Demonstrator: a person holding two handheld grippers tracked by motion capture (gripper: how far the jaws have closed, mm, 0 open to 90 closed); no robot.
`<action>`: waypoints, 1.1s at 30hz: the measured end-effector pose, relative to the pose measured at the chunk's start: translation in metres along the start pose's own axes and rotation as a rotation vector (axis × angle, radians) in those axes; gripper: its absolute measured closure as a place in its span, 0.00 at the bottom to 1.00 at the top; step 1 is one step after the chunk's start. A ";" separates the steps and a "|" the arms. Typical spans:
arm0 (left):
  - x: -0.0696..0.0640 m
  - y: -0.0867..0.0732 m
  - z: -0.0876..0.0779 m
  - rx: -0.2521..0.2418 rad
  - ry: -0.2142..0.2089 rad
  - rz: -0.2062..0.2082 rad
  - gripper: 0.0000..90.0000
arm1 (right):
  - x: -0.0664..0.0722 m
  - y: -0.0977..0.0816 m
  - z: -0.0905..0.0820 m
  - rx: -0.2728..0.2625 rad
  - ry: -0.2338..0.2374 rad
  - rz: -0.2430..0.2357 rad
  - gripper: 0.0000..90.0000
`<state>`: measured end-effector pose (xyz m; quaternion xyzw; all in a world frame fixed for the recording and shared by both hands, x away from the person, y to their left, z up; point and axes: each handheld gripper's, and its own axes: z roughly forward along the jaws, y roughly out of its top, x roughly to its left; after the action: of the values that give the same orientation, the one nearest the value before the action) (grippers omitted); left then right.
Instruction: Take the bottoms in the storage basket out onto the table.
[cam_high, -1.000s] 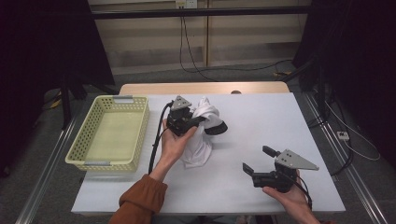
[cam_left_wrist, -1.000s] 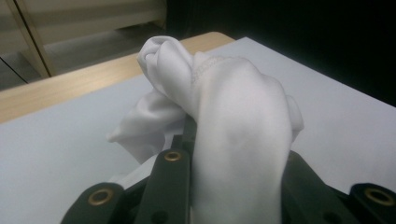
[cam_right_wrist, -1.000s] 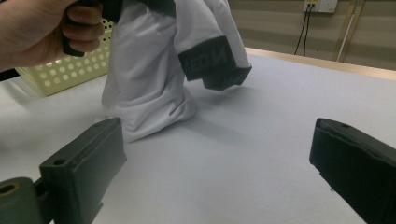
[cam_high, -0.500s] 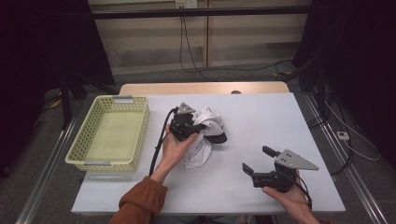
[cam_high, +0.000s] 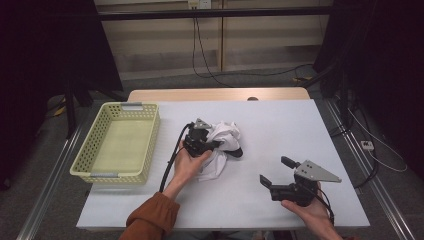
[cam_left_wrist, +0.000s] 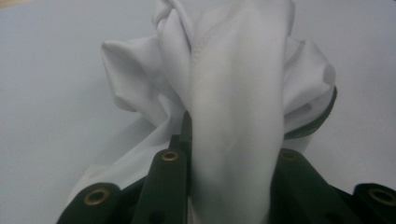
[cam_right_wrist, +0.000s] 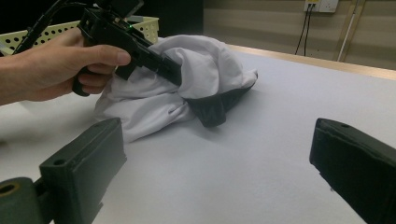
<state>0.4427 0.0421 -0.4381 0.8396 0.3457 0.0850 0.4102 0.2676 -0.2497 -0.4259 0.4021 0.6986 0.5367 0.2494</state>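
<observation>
One yellow basket (cam_high: 119, 145) seems empty; left gripper (cam_high: 212, 145) pinches white cloth (cam_high: 220, 150) (right gripper (cam_high: 275, 172) spread).

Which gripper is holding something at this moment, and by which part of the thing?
The left gripper is shut on the white garment, pinching a bunched fold of its cloth. The right gripper is open and holds nothing.

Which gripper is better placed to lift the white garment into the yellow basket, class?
Left. The left gripper is shut on the white garment and sits nearer the yellow basket. The right gripper is open, apart from the cloth, on the far side.
</observation>
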 end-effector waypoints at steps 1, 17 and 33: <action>0.001 -0.001 0.001 0.004 0.005 0.004 0.84 | 0.000 0.000 0.000 0.001 0.000 -0.001 0.03; 0.000 -0.007 0.015 0.079 0.003 0.053 0.78 | 0.000 0.000 0.000 0.002 0.005 0.003 0.03; 0.000 -0.003 0.006 0.035 0.011 0.047 0.36 | -0.003 -0.001 0.001 0.000 0.007 0.008 0.03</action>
<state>0.4438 0.0390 -0.4440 0.8541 0.3295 0.0934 0.3916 0.2696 -0.2519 -0.4269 0.4030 0.6979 0.5392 0.2446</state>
